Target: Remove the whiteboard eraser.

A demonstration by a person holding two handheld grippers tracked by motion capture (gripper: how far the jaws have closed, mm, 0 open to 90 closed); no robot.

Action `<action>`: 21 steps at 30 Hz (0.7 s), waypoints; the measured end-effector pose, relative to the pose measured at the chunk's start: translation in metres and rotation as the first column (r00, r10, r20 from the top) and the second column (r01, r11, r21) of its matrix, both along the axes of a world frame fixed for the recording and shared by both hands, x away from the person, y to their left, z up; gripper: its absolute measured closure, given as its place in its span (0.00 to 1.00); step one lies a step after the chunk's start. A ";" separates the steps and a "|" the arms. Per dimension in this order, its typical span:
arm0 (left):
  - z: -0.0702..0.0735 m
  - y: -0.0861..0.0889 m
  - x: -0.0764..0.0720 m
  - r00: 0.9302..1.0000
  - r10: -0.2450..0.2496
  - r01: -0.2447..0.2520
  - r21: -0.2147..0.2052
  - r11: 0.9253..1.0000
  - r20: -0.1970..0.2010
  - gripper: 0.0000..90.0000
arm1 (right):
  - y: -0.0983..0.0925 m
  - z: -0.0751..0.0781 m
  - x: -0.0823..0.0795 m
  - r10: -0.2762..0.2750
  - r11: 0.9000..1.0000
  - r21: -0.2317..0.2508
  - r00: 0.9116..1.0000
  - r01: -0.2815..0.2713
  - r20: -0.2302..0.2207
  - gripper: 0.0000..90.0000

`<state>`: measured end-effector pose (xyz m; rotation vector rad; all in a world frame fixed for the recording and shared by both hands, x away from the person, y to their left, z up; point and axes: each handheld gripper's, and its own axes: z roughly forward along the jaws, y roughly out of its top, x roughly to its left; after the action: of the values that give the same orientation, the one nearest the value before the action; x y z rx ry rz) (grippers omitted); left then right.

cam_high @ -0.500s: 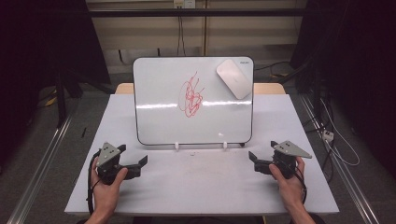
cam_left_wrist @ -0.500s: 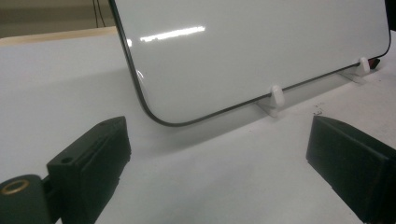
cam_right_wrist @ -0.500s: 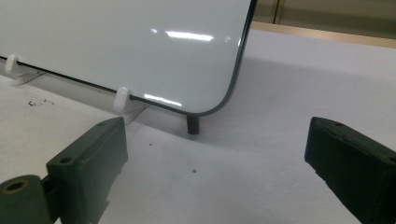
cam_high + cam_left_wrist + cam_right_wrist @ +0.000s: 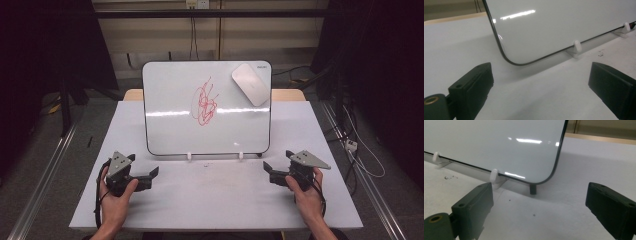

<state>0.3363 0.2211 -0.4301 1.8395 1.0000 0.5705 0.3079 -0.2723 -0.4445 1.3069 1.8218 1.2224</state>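
Whiteboard [image 4: 170, 125] stands propped on two white clips mid-table w/ red scribble [image 4: 204, 105]; eraser [image 4: 251, 83] stuck top right. Eraser prob. light, rigid, smooth shell, magnet-held, so grip across its narrow sides. Board thin, glossy, could tip. Left gripper [image 4: 150, 176] & right gripper [image 4: 270, 172] jaws wide, empty. Table [image 4: 210, 200] flat white, room dim, cables on floor.

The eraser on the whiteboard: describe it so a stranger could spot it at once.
A whiteboard stands propped at the middle of the white table. In its upper right corner sits the eraser, a pale rounded pad set at a slant, right of the red scribble and the one solid thing on the board.
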 end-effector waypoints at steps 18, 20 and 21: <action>-0.002 -0.002 0.005 1.000 -0.011 0.011 0.004 1.000 -0.008 0.06 | 0.010 0.022 0.018 0.099 0.995 -0.005 0.993 -0.099 0.057 0.06; -0.002 -0.002 0.005 1.000 -0.018 0.018 0.006 1.000 -0.008 0.06 | 0.013 0.027 0.022 0.112 0.994 -0.008 0.992 -0.112 0.060 0.06; -0.003 -0.003 0.005 1.000 -0.017 0.017 0.001 1.000 -0.008 0.06 | 0.015 0.028 0.024 0.119 0.993 -0.009 0.991 -0.118 0.063 0.06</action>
<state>0.3417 0.2185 -0.4326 1.8505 0.9881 0.5538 0.3316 -0.2577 -0.4160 1.1574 1.8786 1.3055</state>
